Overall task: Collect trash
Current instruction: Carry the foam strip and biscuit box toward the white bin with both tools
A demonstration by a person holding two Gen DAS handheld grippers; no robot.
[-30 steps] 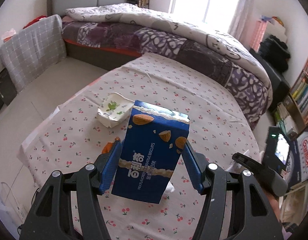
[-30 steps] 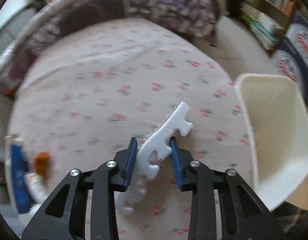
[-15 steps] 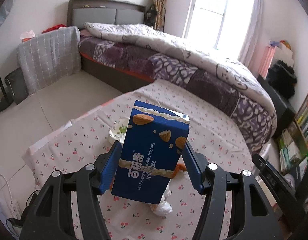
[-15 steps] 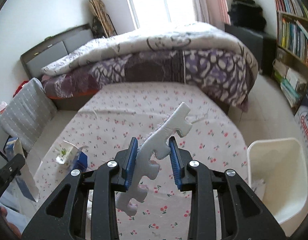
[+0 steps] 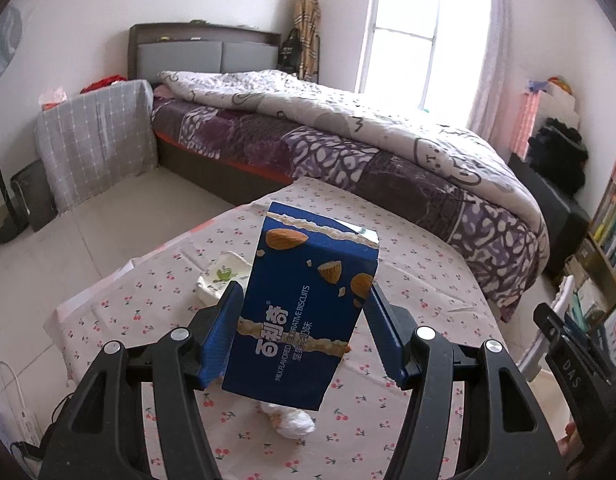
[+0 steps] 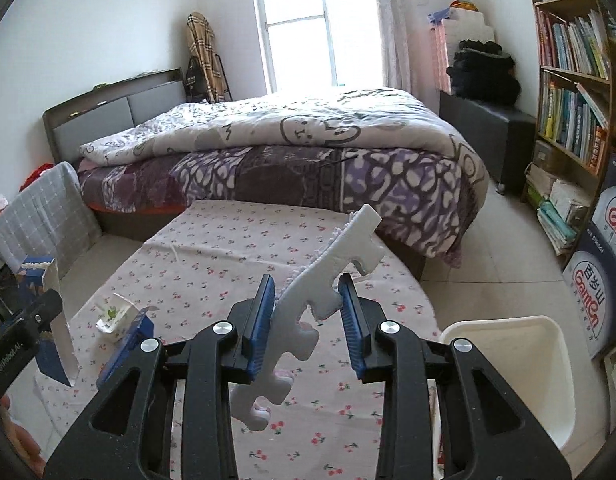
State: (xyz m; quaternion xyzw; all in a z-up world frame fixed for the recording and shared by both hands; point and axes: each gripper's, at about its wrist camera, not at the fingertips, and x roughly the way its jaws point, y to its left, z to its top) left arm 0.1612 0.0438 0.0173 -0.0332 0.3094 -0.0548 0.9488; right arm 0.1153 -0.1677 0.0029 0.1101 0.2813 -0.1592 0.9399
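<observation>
Big bed (image 6: 292,148) along the back, purple patterned cover, window behind. In front, table with cherry-print cloth (image 5: 407,280). White bin (image 6: 519,364) sitting just off the table's right edge. Left gripper (image 5: 304,334) clamped on a blue biscuit box (image 5: 308,312), held up above the cloth, tilted a bit (top torn open). Right gripper (image 6: 308,320) pinched on a white foam piece (image 6: 319,300), jagged, slanting up to the right, also clear of the table. Still lying on the cloth: small white carton (image 6: 114,314) with a green print, crumpled white wad (image 5: 292,420).
</observation>
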